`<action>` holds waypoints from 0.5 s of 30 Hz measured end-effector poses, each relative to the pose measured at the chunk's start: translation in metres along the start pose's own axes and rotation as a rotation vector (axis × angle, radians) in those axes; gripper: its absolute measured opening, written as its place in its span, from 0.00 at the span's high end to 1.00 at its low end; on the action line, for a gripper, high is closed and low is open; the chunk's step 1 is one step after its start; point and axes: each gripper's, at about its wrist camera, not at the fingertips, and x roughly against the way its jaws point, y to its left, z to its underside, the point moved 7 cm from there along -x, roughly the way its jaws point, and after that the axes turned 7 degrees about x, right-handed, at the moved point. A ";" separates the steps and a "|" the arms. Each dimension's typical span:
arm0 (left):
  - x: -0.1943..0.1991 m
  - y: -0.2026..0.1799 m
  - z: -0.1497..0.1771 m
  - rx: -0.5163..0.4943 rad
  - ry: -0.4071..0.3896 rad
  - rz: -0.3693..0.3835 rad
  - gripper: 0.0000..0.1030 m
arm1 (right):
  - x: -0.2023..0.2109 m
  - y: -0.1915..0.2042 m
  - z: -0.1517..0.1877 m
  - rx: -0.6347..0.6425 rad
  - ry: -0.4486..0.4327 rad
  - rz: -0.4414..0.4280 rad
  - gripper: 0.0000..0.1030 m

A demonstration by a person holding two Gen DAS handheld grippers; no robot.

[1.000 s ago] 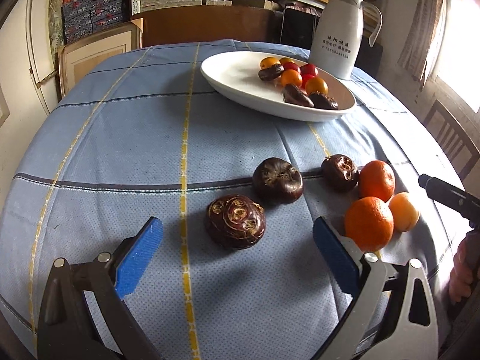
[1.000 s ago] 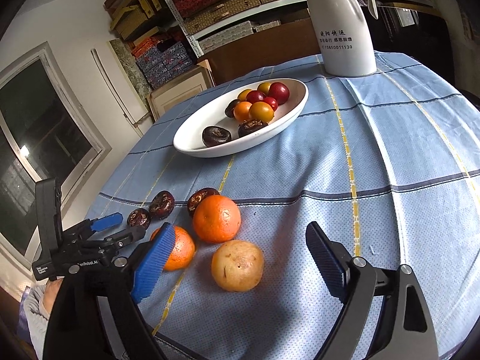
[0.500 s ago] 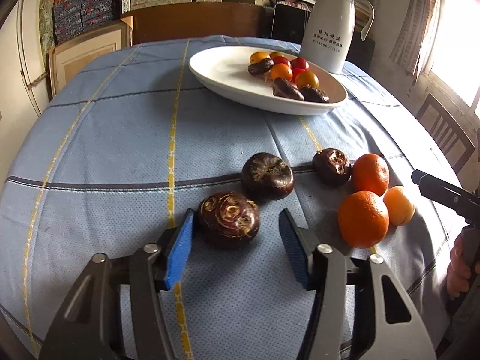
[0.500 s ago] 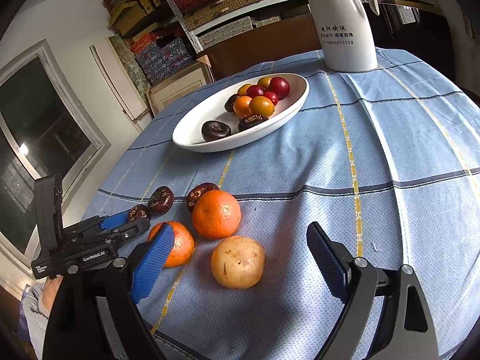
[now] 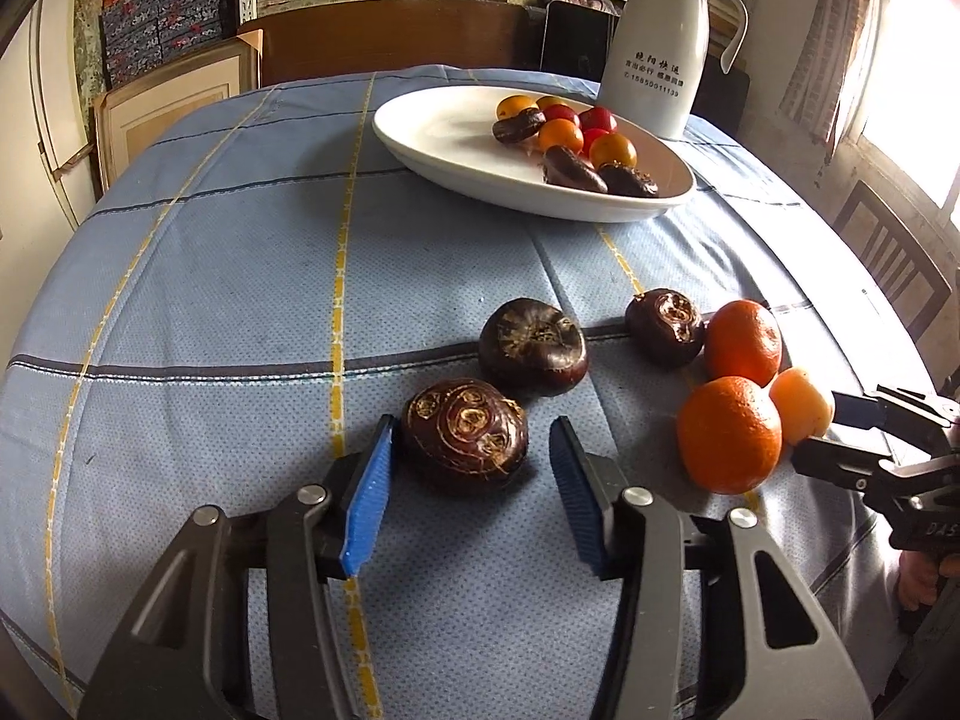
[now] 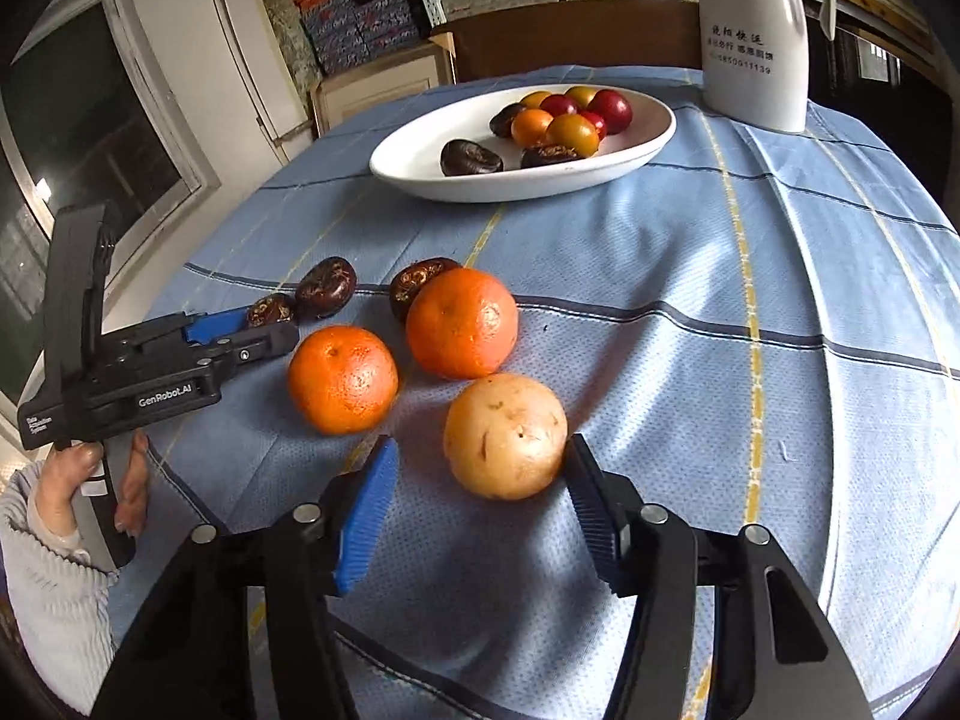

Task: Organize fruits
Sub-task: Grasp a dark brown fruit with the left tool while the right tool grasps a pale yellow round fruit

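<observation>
My left gripper (image 5: 468, 468) is open, its blue pads on either side of a dark brown water chestnut (image 5: 465, 435) on the blue cloth. Two more chestnuts (image 5: 533, 347) (image 5: 665, 327) lie beyond. My right gripper (image 6: 477, 501) is open around a pale yellow round fruit (image 6: 505, 435); its right pad is close to the fruit. Two oranges (image 6: 343, 379) (image 6: 462, 323) lie just beyond. The white oval bowl (image 6: 420, 171) at the back holds chestnuts and small red and orange fruits. The left gripper also shows in the right wrist view (image 6: 252, 330).
A white thermos jug (image 5: 657, 39) stands behind the bowl. The round table (image 5: 210, 240) has a blue checked cloth. A wooden chair (image 5: 888, 264) stands at the right edge. Shelves with boxes (image 5: 162, 18) are behind the table.
Both grippers have narrowed and moved forward. The left one now brackets the nearest chestnut; the right one now brackets the pale yellow fruit.
</observation>
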 end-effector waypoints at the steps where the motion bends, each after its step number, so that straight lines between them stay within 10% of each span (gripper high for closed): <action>1: 0.000 -0.001 0.000 -0.002 0.000 -0.002 0.49 | -0.001 0.000 -0.001 0.000 0.001 0.000 0.46; 5: 0.000 0.000 0.000 0.000 -0.005 0.002 0.50 | -0.001 -0.005 -0.001 -0.037 -0.002 -0.021 0.61; 15: 0.014 -0.004 -0.005 -0.012 -0.072 0.013 0.60 | 0.003 -0.017 0.001 -0.133 -0.039 -0.117 0.61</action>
